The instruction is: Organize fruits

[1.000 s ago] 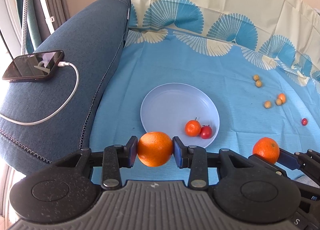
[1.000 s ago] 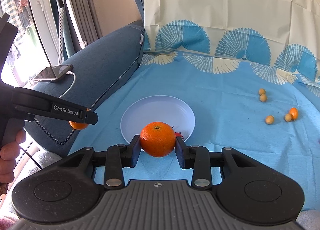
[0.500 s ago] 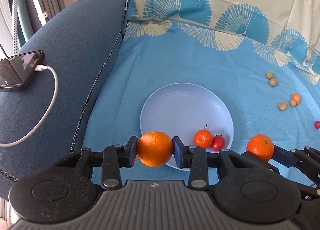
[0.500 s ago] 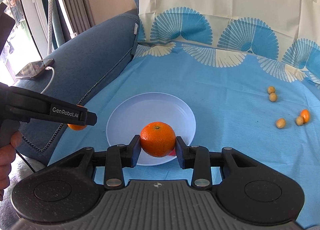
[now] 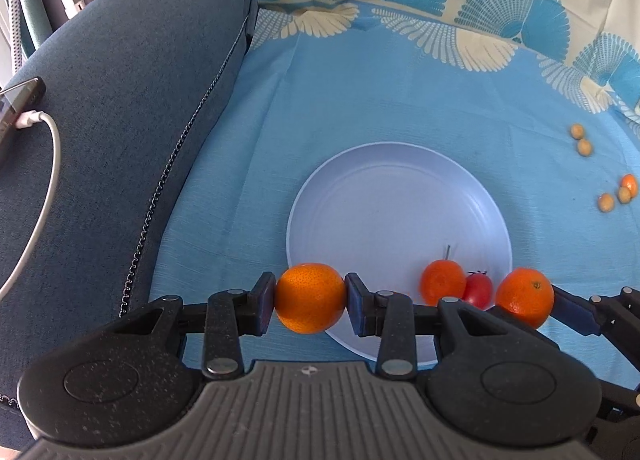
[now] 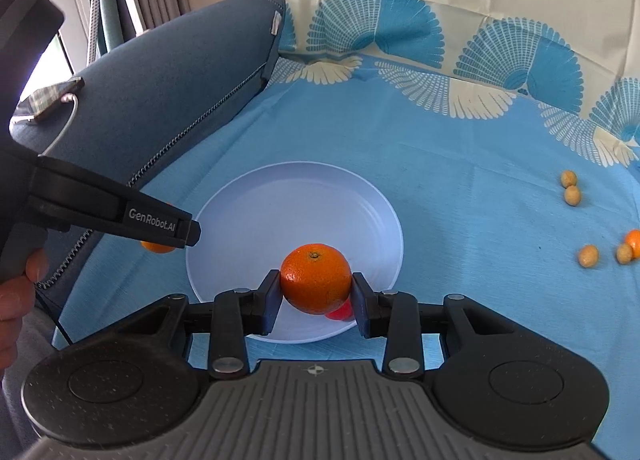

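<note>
My left gripper point(image 5: 310, 298) is shut on an orange mandarin point(image 5: 310, 292), held over the near left rim of the pale blue plate point(image 5: 396, 196). My right gripper point(image 6: 316, 290) is shut on a second mandarin point(image 6: 316, 280), held above the plate's point(image 6: 296, 204) near part. In the left wrist view this second mandarin point(image 5: 525, 296) shows at the plate's right edge. On the plate lie a small orange tomato point(image 5: 442, 282) and a red cherry tomato point(image 5: 478, 290). In the right wrist view the red tomato point(image 6: 340, 312) is mostly hidden under the mandarin.
Several small yellow-brown fruits point(image 6: 570, 188) and a small orange one point(image 6: 634, 242) lie on the blue cloth at the right. A dark blue sofa arm point(image 5: 120, 100) at the left carries a phone point(image 6: 52, 98) with a white cable.
Both grippers have moved forward and towards the plate with their mandarins; the plate now looks nearer and larger. The grips have not changed.
</note>
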`<state>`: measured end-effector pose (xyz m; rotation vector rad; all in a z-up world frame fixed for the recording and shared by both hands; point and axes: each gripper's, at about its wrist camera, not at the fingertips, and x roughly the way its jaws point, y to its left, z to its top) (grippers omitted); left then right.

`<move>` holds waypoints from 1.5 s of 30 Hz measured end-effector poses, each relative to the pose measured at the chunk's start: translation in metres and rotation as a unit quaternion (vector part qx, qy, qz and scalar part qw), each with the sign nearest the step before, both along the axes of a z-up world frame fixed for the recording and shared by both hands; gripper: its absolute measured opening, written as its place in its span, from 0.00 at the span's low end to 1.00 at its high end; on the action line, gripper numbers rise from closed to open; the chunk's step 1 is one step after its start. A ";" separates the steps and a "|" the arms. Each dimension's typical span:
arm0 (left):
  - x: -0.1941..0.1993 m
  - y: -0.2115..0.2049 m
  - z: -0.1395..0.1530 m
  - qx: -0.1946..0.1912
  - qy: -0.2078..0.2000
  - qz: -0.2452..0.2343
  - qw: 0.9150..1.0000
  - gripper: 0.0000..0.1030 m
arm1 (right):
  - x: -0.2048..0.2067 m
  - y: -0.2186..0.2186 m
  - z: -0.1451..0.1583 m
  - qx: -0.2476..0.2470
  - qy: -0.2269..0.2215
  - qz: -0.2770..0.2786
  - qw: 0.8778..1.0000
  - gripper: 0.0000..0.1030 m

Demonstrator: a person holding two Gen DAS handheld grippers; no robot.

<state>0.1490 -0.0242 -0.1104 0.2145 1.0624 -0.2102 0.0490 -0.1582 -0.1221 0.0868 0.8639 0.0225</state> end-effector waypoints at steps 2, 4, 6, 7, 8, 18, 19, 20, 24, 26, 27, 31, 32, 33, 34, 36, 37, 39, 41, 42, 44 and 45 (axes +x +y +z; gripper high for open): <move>0.004 0.001 -0.005 0.004 0.004 0.003 1.000 0.40 | 0.005 0.002 -0.004 -0.006 0.004 0.005 1.000 0.37; 0.008 0.001 -0.011 0.010 0.009 0.005 1.000 0.40 | 0.009 0.004 -0.007 -0.010 0.008 0.008 1.000 0.37; 0.011 0.002 -0.016 0.015 0.014 0.008 1.000 0.40 | 0.014 0.006 -0.010 -0.015 0.010 0.011 1.000 0.37; 0.012 0.002 -0.018 0.017 0.017 0.008 1.000 0.40 | 0.016 0.007 -0.011 -0.019 0.011 0.015 1.000 0.37; 0.014 0.002 -0.020 0.018 0.019 0.009 1.000 0.40 | 0.018 0.009 -0.012 -0.023 0.012 0.018 1.000 0.37; 0.005 0.009 0.002 -0.014 -0.028 -0.001 1.000 1.00 | 0.026 0.022 -0.002 -0.056 -0.017 0.039 0.998 0.69; 0.002 0.007 0.005 -0.005 -0.028 -0.004 1.000 1.00 | 0.025 0.020 0.001 -0.055 -0.019 0.034 0.998 0.72; -0.001 0.007 0.008 0.003 -0.027 -0.004 1.000 1.00 | 0.024 0.019 0.004 -0.054 -0.018 0.028 0.998 0.77; -0.019 0.012 0.020 0.021 -0.027 0.004 0.999 1.00 | 0.007 0.014 0.016 -0.036 -0.010 0.002 0.999 0.91; -0.030 0.018 0.026 0.017 -0.023 0.008 1.000 1.00 | -0.005 0.013 0.023 -0.026 -0.009 -0.006 1.000 0.93; -0.035 0.021 0.029 0.016 -0.021 0.009 1.000 1.00 | -0.012 0.014 0.026 -0.024 -0.010 -0.009 1.000 0.95; -0.056 0.031 0.043 0.020 -0.020 0.014 0.999 1.00 | -0.037 0.019 0.042 -0.019 -0.017 -0.016 1.000 0.97; -0.061 0.032 0.046 0.021 -0.022 0.016 0.999 1.00 | -0.043 0.020 0.047 -0.019 -0.022 -0.018 0.999 0.97; -0.066 0.035 0.050 0.020 -0.024 0.017 0.999 1.00 | -0.048 0.021 0.051 -0.019 -0.026 -0.020 0.999 0.98; -0.072 0.038 0.054 0.019 -0.026 0.019 0.999 1.00 | -0.053 0.022 0.055 -0.019 -0.031 -0.022 0.999 0.98; -0.083 0.042 0.061 0.017 -0.028 0.022 0.999 1.00 | -0.066 0.025 0.065 -0.019 -0.042 -0.027 0.999 0.99; -0.088 0.043 0.065 0.016 -0.029 0.023 0.999 1.00 | -0.072 0.026 0.070 -0.019 -0.047 -0.029 0.998 0.99; -0.099 0.045 0.073 0.016 -0.035 0.021 0.999 1.00 | -0.084 0.028 0.077 -0.019 -0.056 -0.029 0.998 0.99; -0.109 0.045 0.079 0.020 -0.044 0.019 0.999 1.00 | -0.096 0.030 0.084 -0.021 -0.064 -0.030 0.997 0.99; -0.114 0.045 0.081 0.021 -0.047 0.018 0.998 1.00 | -0.102 0.032 0.087 -0.022 -0.068 -0.031 0.997 0.99; -0.123 0.047 0.084 0.022 -0.048 0.022 0.998 1.00 | -0.113 0.032 0.091 -0.023 -0.073 -0.039 0.996 0.99; -0.129 0.049 0.085 0.020 -0.045 0.024 0.998 1.00 | -0.119 0.033 0.093 -0.023 -0.074 -0.043 0.996 0.99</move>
